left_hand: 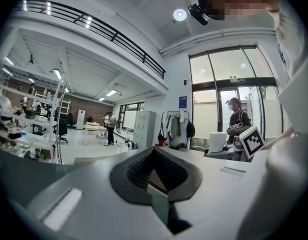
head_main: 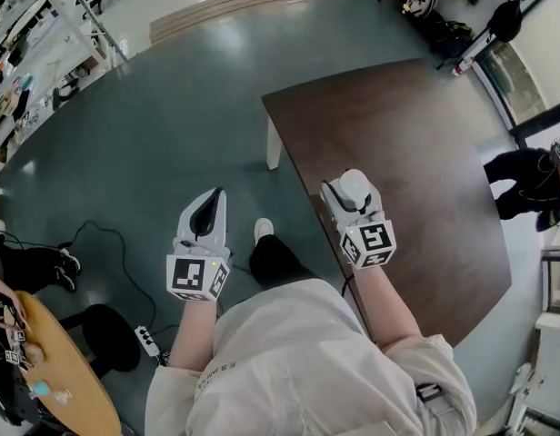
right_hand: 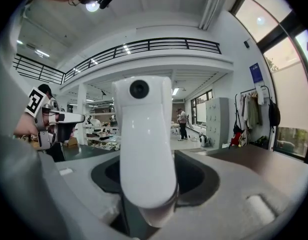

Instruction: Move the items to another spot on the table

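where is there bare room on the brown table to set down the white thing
The dark brown rectangular table is bare throughout, from the corner above its white leg to the far edge. Only the right gripper, holding the white rounded plastic device, overhangs its near edge.

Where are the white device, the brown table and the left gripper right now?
white device (right_hand: 144,149): right gripper view, middle of its rounded body.
brown table (head_main: 416,153): head view, bare part of its top.
left gripper (head_main: 215,196): head view, tips of its closed jaws.
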### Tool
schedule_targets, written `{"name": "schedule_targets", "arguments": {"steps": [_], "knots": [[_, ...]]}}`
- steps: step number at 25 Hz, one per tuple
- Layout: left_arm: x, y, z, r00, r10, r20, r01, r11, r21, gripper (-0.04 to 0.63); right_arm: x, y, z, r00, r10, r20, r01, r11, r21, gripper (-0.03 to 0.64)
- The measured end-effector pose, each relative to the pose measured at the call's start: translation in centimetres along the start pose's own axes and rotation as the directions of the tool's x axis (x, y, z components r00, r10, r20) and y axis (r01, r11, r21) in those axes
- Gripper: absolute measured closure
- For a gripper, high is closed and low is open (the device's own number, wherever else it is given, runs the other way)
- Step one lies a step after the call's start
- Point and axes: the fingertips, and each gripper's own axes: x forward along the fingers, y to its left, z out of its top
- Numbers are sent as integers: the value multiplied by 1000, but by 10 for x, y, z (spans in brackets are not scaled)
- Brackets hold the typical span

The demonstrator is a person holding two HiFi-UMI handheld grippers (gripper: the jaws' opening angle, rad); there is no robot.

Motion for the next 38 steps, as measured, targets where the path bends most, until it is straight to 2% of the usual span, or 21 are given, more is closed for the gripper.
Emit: {"name": "schedule_targets", "arguments": {"steps": [6,11,16,19,22,25,31,34,38], "knots": [[79,46,6,998,-54,-24,55,998,9,578,69,-32,16,998,-68,12,68,997,29,382],[143,59,13,990,-131,-55,132,991,24,578,104,-64,28,990,-138,10,137,989,57,382],[201,70,19,971,-226,-72,229,973,31,578,134,-85,41,979,-203,14,202,977,68,382],[237,81,21,949,-302,-87,305,952,21,578,152,-94,43,962,-273,-3,272,958,87,382],[277,85,22,908,-404,-110,408,913,22,578,168,-107,45,934,-358,-14,357,928,107,382],[318,81,22,851,-508,-137,514,858,15,578,179,-126,46,890,-456,-20,454,879,142,382],[383,83,26,761,-623,-180,635,773,7,578,204,-151,44,820,-569,-53,568,800,193,381],[404,74,17,703,-680,-207,694,720,-4,578,213,-160,37,789,-610,-74,610,764,210,382],[416,57,-4,616,-748,-247,766,642,-36,578,222,-170,28,757,-647,-85,649,732,207,380]]}}
